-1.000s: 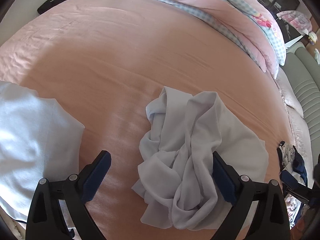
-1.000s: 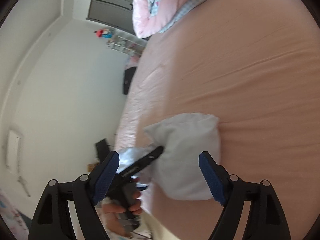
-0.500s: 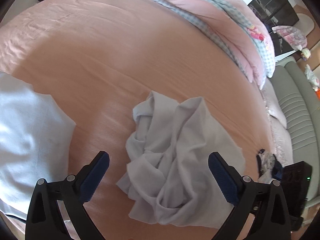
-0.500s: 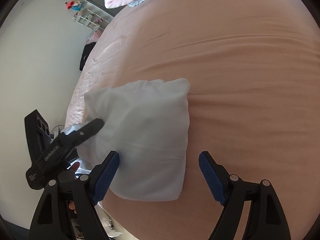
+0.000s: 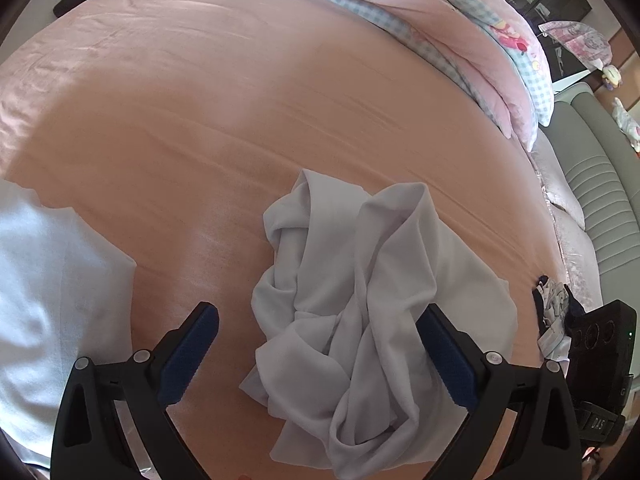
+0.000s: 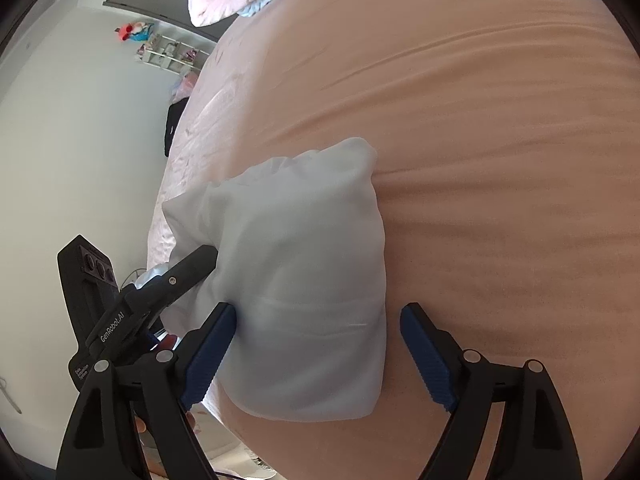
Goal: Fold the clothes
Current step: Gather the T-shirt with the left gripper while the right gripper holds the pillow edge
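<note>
A crumpled pale grey garment [image 5: 360, 312] lies in a heap on the pink bed sheet [image 5: 240, 120]. My left gripper [image 5: 318, 354] is open just above its near part, the right finger [image 5: 448, 356] over the cloth and the left finger [image 5: 188, 352] over bare sheet. A folded white garment [image 6: 300, 280] rests near the bed's edge, also at the left of the left wrist view [image 5: 52, 292]. My right gripper [image 6: 318, 358] is open with that folded garment's near end between its fingers, gripping nothing. The left tool's black body [image 6: 92, 300] sits beside the folded garment.
A pink and blue checked duvet [image 5: 460, 28] is bunched at the far side of the bed. A grey padded headboard [image 5: 600, 184] runs along the right. A small dark patterned item [image 5: 554, 304] lies at the bed's right edge. White wall and shelves [image 6: 168, 52] lie beyond.
The right gripper has come in closer over the folded white garment, which now fills the space between its fingers. The left gripper shifted slightly over the crumpled garment. Both stayed open.
</note>
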